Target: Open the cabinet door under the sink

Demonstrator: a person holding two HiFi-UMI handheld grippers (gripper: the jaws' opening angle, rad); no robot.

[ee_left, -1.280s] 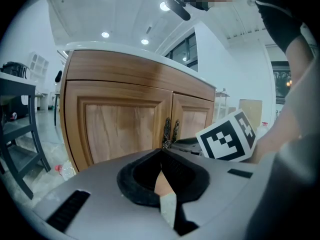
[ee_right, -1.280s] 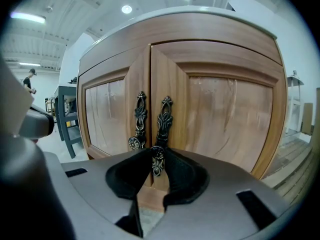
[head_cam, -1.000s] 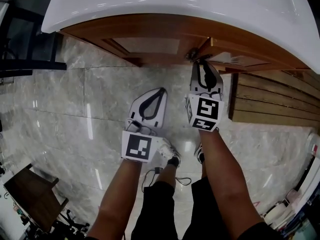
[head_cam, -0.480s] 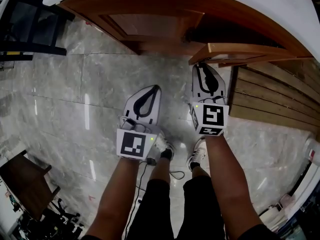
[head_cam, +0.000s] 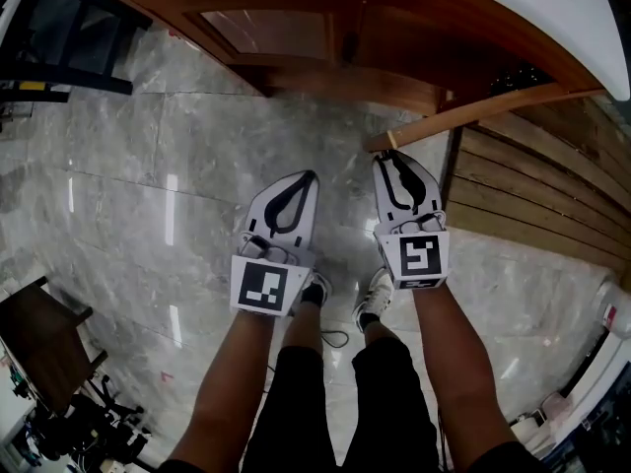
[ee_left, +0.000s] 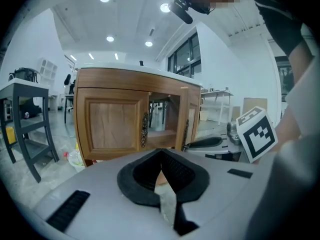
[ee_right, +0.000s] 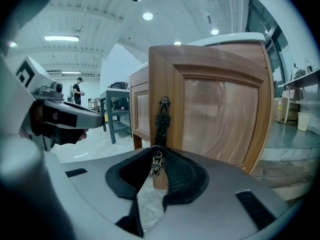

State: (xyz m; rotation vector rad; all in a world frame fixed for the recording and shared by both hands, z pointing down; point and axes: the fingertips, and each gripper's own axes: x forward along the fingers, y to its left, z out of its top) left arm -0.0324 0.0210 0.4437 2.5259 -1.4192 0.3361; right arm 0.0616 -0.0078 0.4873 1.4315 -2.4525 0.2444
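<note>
Forearms [head_cam: 237, 363] outstretched: right tongs [head_cam: 387, 156] clamped on door handle [ee_right: 162, 121], left tongs [head_cam: 312, 175] together.

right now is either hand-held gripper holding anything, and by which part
The right hand-held gripper is shut on the door handle, at its lower end. The left hand-held gripper holds nothing.
</note>
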